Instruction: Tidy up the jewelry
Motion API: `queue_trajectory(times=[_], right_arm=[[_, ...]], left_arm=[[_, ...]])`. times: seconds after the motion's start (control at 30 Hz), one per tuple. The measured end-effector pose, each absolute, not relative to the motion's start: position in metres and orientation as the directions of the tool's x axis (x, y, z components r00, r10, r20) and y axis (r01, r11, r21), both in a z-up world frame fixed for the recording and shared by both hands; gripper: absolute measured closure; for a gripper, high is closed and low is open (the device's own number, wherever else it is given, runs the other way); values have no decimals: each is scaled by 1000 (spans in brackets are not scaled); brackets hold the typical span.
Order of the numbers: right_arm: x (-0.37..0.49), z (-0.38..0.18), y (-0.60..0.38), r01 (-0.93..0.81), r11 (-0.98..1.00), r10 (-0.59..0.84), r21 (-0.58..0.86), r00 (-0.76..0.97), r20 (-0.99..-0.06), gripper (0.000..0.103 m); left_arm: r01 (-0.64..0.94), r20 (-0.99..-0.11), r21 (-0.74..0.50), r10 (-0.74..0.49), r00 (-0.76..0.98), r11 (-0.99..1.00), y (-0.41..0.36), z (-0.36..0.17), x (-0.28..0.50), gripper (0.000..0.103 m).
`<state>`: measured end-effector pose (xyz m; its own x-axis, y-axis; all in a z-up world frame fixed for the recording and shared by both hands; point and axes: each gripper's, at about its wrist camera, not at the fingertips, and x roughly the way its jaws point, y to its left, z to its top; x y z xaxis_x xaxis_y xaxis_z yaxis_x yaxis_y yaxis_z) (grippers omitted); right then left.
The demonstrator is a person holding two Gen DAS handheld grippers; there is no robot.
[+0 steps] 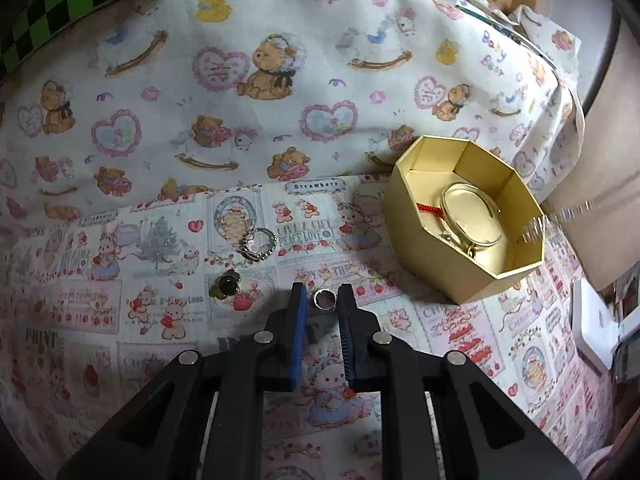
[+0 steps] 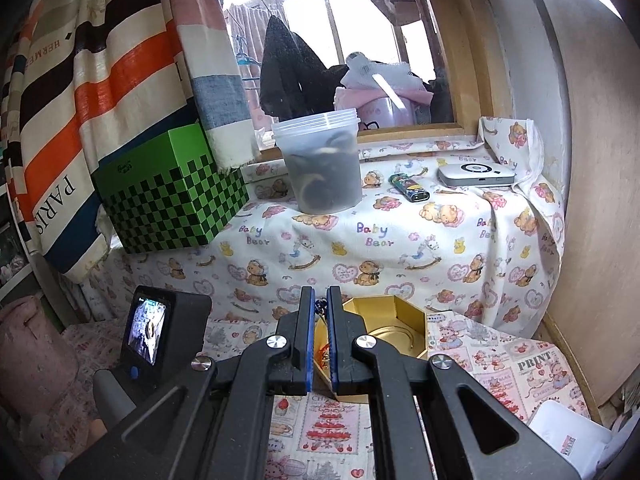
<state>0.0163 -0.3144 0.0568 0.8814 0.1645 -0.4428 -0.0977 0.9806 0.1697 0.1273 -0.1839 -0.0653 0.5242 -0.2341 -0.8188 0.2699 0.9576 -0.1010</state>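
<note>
**Left gripper around a silver ring, right gripper over the gold box**

The left gripper (image 1: 323, 296) is resting low on the printed cloth (image 1: 460, 332), and its two fingers are standing apart with a small silver ring (image 1: 325, 299) lying between the tips. I cannot tell if the pads are touching the ring. Just to the left of it a dark-stone ring (image 1: 226, 285) is lying on the cloth, and a little farther a beaded silver ring (image 1: 258, 243) is lying beside it. To the right, well apart, the octagonal gold box (image 1: 464, 220) is standing open; a gold bangle (image 1: 472, 220) and a red cord (image 1: 429, 209) are lying inside it.

The right gripper (image 2: 319, 308) is hanging above the near edge of the same gold box (image 2: 404, 320). Its fingers are nearly closed, and something small and dark is showing between the tips, too small to name.

Behind the box, on the bear-printed sheet (image 2: 400, 256), a clear plastic tub (image 2: 324, 164), a lighter (image 2: 409, 187), a flat white device (image 2: 476, 174) and a green checkered box (image 2: 172, 192) are standing.
</note>
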Motion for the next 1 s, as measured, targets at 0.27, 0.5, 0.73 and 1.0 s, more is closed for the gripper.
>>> queue_trajectory(times=[0.27, 0.5, 0.73, 1.0], right_arm=[[16, 59, -322, -85, 979, 157, 183, 890, -428, 97], [13, 62, -328, -75, 977, 153, 199, 898, -412, 97], [11, 66, -332, -70, 975, 151, 211, 907, -394, 97], [6, 70, -334, -74, 973, 153, 219, 917, -369, 97]], left_arm=[[289, -809, -67, -222, 544, 955, -187, -67, 120, 91], [294, -796, -85, -242, 554, 952, -176, -60, 105, 91], [305, -755, -110, -279, 593, 946, -166, -34, 84, 91], [356, -688, -119, -336, 644, 927, -161, 5, 63, 91]])
